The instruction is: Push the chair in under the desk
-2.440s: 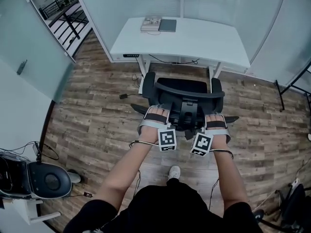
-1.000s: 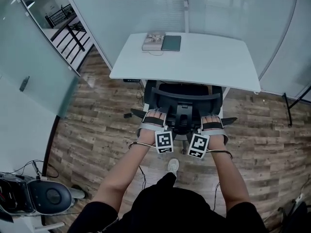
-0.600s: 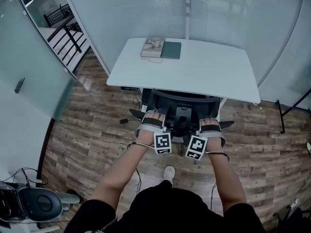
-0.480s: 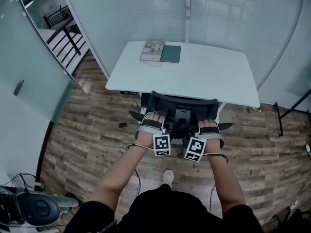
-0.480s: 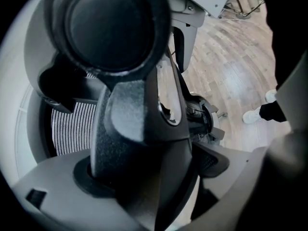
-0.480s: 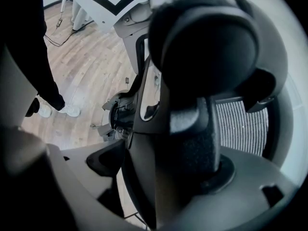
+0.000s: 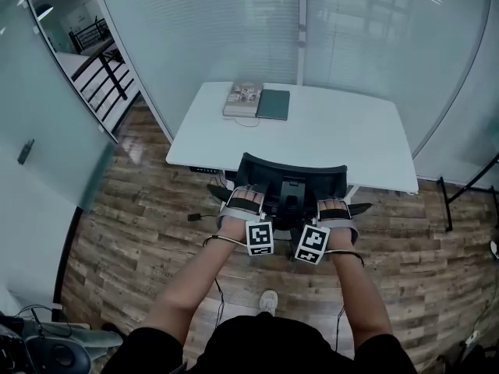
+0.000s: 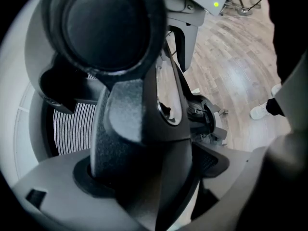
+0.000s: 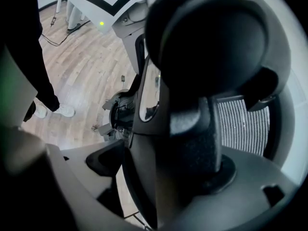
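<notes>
Wood-plank flooring (image 7: 140,209) surrounds a white desk (image 7: 335,131). The left gripper (image 7: 251,192) and right gripper (image 7: 331,198) each clamp the backrest of the black office chair (image 7: 292,170) at the desk's near edge.

My head cam looks steeply down at desk (image 7: 335,131) & chair (image 7: 292,179); gripper cams v. close on same chair back.
</notes>
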`<state>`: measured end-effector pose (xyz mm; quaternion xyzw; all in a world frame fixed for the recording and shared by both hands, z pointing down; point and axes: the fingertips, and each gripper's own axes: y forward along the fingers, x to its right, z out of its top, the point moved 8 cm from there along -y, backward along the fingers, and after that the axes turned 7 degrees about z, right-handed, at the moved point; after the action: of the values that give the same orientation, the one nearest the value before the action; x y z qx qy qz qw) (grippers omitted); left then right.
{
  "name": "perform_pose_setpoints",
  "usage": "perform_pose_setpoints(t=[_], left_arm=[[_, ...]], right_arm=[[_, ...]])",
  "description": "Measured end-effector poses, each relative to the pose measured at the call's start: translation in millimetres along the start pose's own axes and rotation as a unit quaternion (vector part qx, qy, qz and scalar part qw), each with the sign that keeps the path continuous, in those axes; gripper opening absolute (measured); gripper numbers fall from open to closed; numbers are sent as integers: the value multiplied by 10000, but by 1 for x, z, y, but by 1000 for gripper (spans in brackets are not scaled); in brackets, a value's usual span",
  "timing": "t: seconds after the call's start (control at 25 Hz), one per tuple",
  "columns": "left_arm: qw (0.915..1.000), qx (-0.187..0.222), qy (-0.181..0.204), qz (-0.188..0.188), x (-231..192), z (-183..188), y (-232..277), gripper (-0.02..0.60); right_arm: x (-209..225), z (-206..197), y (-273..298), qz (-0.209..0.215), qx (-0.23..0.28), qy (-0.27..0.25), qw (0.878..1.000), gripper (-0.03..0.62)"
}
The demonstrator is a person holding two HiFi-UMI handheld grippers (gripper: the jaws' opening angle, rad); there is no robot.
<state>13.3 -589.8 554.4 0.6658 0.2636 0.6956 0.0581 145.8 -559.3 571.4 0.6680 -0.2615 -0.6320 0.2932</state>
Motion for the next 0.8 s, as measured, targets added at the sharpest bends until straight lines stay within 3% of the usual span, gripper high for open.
perform_pose_setpoints(t=[0.8], left_arm=[[9999, 109, 57, -33, -31, -23, 57, 502]], right_arm=[[49, 7, 44, -35, -99, 81, 9999, 433]])
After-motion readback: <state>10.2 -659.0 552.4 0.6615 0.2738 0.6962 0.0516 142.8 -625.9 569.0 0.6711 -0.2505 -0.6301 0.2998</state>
